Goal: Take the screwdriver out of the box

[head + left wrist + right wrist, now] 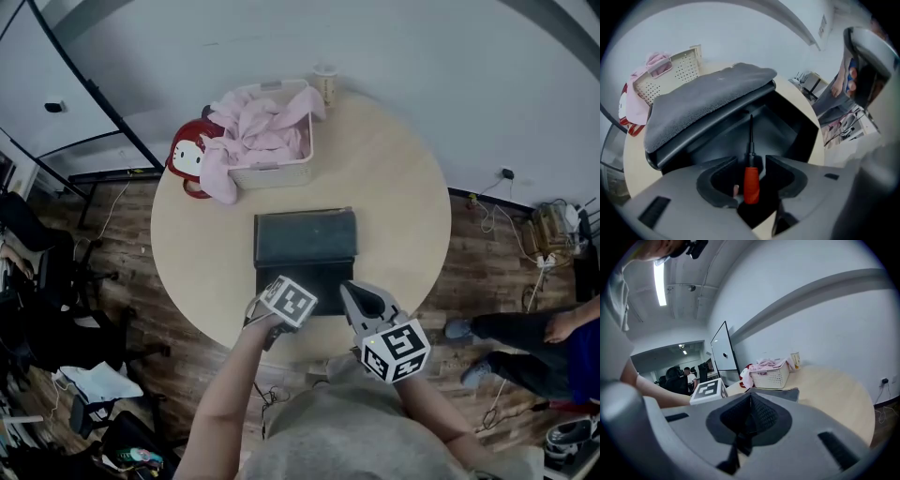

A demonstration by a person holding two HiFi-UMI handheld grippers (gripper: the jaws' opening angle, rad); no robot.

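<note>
A dark box (305, 239) stands open near the front of the round table (403, 206), its grey lid (708, 93) raised at the back. Inside lies a screwdriver (751, 183) with a red handle and a thin black shaft that points away from me. My left gripper (751, 176) points steeply down into the box. Its jaws are open on either side of the red handle, and the pads do not press on it. In the head view its marker cube (289, 302) hides the jaws. My right gripper (352, 291) hovers at the box's front right corner, shut and empty (750, 397).
A white basket (281, 173) of pink cloth stands at the table's back, with a red and white plush toy (190, 155) to its left and a cup (325, 84) behind it. A seated person's legs (525, 328) show at the right. Office chairs stand at the left.
</note>
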